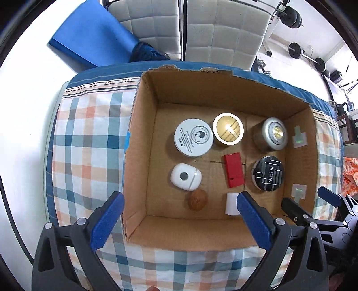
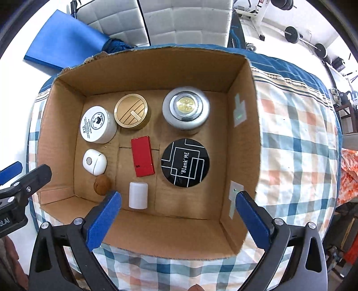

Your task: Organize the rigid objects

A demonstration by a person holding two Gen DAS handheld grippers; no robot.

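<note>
A cardboard box [image 1: 138,125] [image 2: 252,125] sits on a checked cloth and holds several items. In it are a white round jar [image 1: 193,137] [image 2: 96,124], a gold-lidded jar [image 1: 228,131] [image 2: 132,114], a silver jar [image 1: 274,133] [image 2: 186,108], a black round tin [image 1: 268,173] [image 2: 185,165], a red box [image 1: 233,169] [image 2: 142,156], a white earbud case [image 1: 185,176] [image 2: 94,162], a brown nut [image 1: 197,199] [image 2: 102,185] and a small white cylinder [image 1: 231,203] [image 2: 138,195]. My left gripper [image 1: 181,201] hangs open above the box's near left corner, holding nothing. My right gripper [image 2: 178,201] hangs open over the near side, also holding nothing.
The checked cloth [image 1: 85,143] [image 2: 297,138] covers a table. Behind stand white padded chairs [image 1: 223,29] [image 2: 183,20] and a blue mat [image 1: 89,38] [image 2: 64,42]. Barbell weights [image 1: 295,50] lie at the far right. The right gripper's fingers [image 1: 329,198] show at the left view's right edge.
</note>
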